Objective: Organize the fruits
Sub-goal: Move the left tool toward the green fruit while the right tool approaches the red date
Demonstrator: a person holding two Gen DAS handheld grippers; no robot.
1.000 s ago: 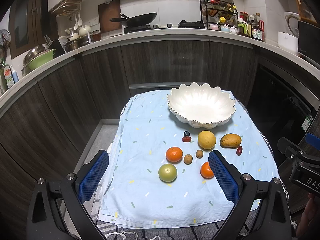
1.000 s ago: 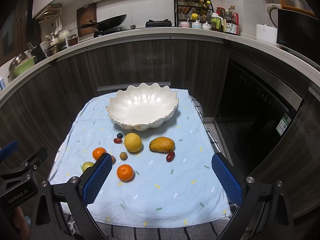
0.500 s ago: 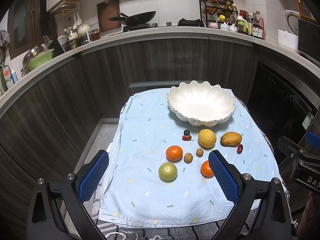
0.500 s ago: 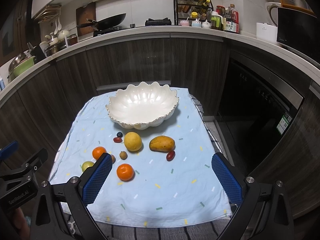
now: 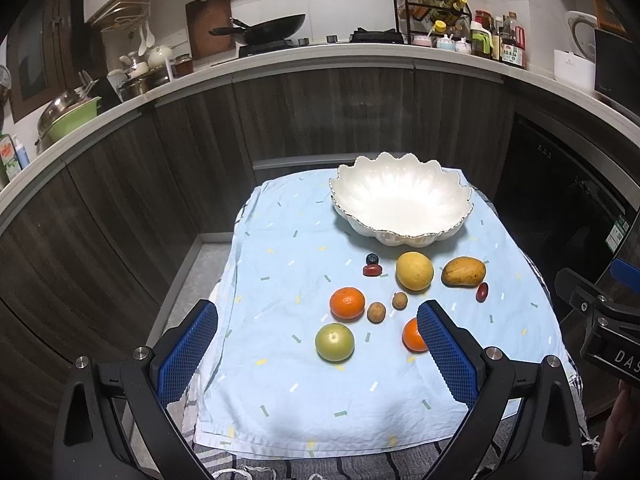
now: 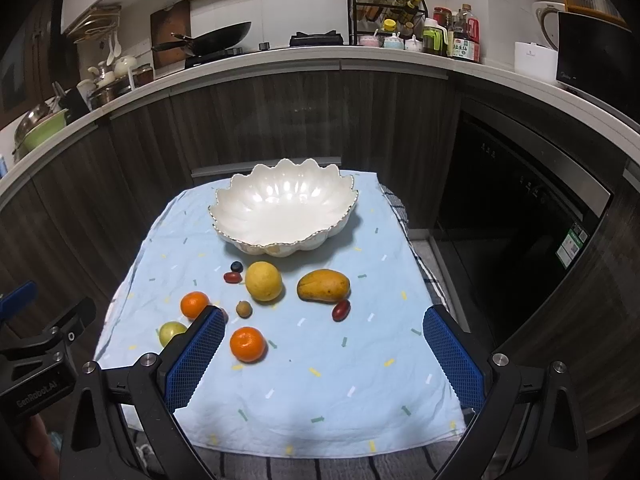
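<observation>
Fruit waited before the scalloped white bowl (image 5: 401, 204)

Both tongs, left tongs (image 5: 318, 346) and right tongs (image 6: 324, 354), gaped wide and held nothing; lemon (image 6: 263, 281), mango (image 6: 323, 286) and oranges (image 6: 247, 344) lay just before the bowl.

Both wrist cameras look forward and downward between their own spread fingers, left and right of each other, sharing the scalloped bowl (image 5: 401, 203) (image 6: 284, 208) ahead.
</observation>
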